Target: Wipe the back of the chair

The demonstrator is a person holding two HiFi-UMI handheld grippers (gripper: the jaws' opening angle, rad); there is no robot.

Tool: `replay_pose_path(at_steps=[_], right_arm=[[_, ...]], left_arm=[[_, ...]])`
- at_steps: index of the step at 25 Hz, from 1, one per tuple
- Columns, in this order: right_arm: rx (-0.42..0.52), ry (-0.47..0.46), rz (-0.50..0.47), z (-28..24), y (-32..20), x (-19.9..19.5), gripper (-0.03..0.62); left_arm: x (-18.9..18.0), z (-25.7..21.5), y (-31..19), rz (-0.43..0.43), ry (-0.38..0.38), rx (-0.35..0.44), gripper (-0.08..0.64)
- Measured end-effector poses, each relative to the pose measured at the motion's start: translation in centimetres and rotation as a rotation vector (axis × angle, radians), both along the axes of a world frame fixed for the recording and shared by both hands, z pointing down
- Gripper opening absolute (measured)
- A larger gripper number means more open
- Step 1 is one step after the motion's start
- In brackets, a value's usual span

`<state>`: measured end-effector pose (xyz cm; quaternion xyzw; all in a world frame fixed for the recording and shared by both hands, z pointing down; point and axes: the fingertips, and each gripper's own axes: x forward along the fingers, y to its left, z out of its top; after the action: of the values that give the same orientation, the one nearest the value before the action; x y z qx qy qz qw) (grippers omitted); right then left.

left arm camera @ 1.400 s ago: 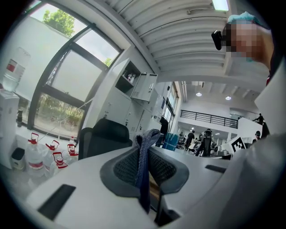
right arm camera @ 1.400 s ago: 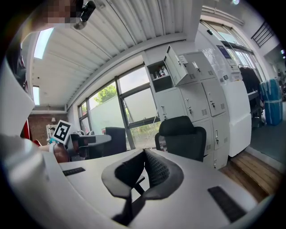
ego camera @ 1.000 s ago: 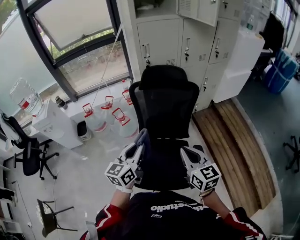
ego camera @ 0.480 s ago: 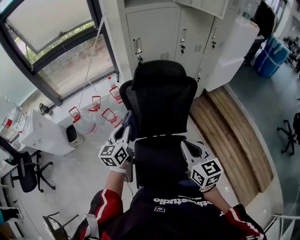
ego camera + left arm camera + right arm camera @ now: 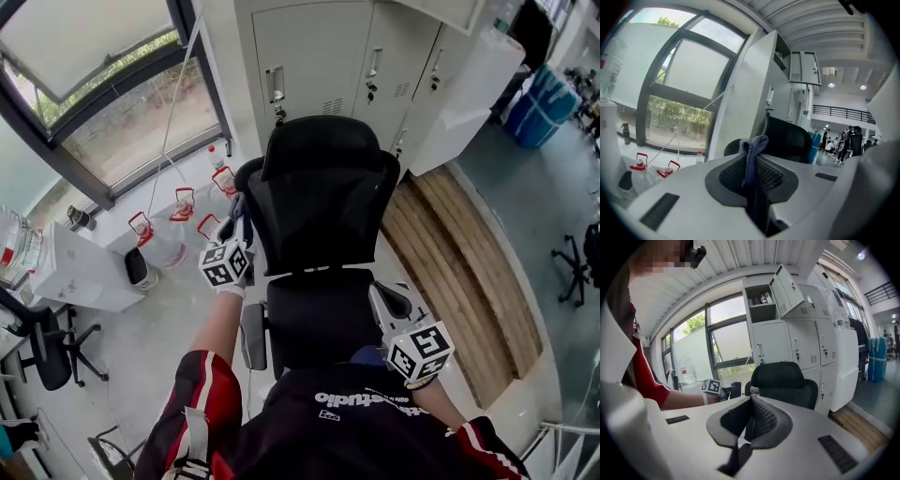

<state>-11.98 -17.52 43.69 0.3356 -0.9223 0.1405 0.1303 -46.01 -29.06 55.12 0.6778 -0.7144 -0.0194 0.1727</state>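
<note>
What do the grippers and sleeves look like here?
Left gripper and right gripper: light grey shells, black ribbed pads, each with a white cube bearing black square markers. No cables visible. Sleeves red with white trim, on a black top with white lettering.

chair (image 5: 323, 202): black, mesh back
cloth (image 5: 752, 152): blue-grey
left gripper (image 5: 240, 220), right gripper (image 5: 388, 302): white, black-and-white square markers
sleeve (image 5: 202, 394): red and black
lockers (image 5: 319, 56), far: pale grey
planks (image 5: 459, 272), right: brown

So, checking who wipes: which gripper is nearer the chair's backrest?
Left. The left gripper, shut on the cloth, is at the backrest's left edge; the right gripper hangs back at the seat's right side.
</note>
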Motion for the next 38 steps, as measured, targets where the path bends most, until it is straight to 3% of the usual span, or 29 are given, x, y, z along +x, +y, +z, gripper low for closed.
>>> replay_pose_path(at_steps=[6,14,23,38], right_arm=[[-0.026,0.000,0.031,1.5,-1.9,0.6,0.014],[-0.063,-0.011,0.051,2.7,-3.7,0.6,0.014],[-0.072,-0.013,0.088,3.2,-4.2,2.0,0.014],[-0.053,-0.019,0.100,2.6,-6.8,9.1,0.014]], left_arm=[[-4.2,4.5,-4.8,-0.101,-0.002,-0.060,0.057],[-5.2,7.3,-8.1,-0.124,-0.009,-0.118,0.058],[-1.6,7.7,-11.0,-0.066,-0.007,-0.114,0.057],[6.7,7.9,-14.5,-0.028,-0.012,-0.125,0.057]])
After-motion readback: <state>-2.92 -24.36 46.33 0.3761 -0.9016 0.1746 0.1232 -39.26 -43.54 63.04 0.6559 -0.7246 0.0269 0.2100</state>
